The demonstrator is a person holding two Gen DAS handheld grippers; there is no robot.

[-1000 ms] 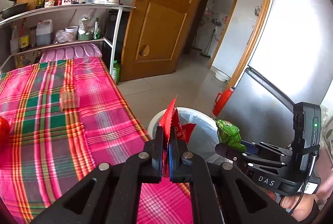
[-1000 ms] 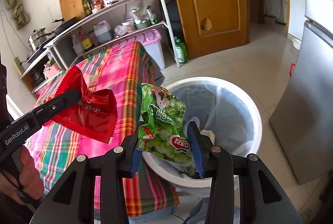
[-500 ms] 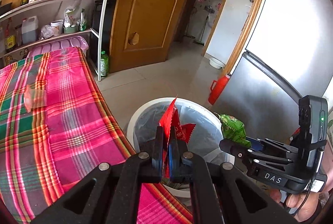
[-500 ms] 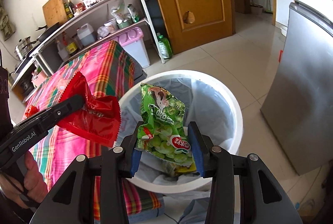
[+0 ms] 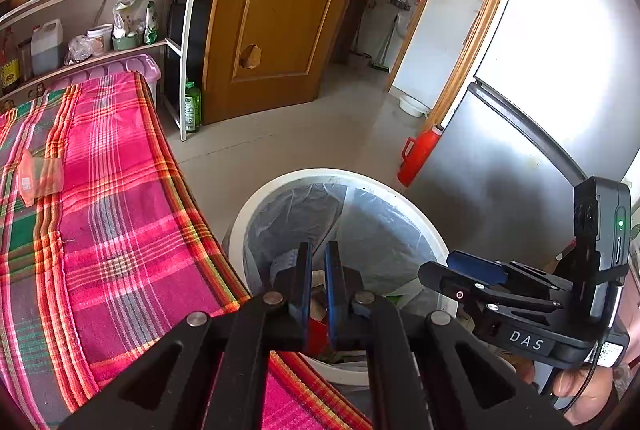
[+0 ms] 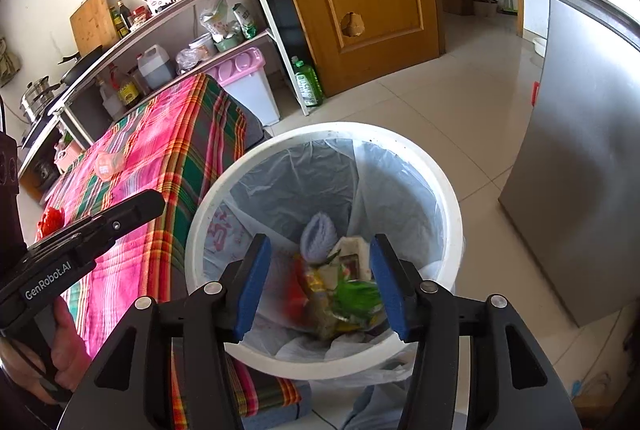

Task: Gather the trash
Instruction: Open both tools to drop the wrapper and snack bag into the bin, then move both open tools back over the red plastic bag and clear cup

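A white trash bin with a clear liner stands beside the table; it also shows in the left wrist view. The green snack bag and the red wrapper lie blurred inside it among other trash. My right gripper is open and empty above the bin; it also shows in the left wrist view. My left gripper is slightly open and empty over the bin's near edge, with the red wrapper below its jaws.
The table with the pink plaid cloth holds a clear plastic wrapper and a red item. A fridge, a red thermos, a wooden door and a loaded shelf surround the bin.
Both grippers opened over the bin. The red wrapper and the green snack bag dropped out of the jaws into the bin.
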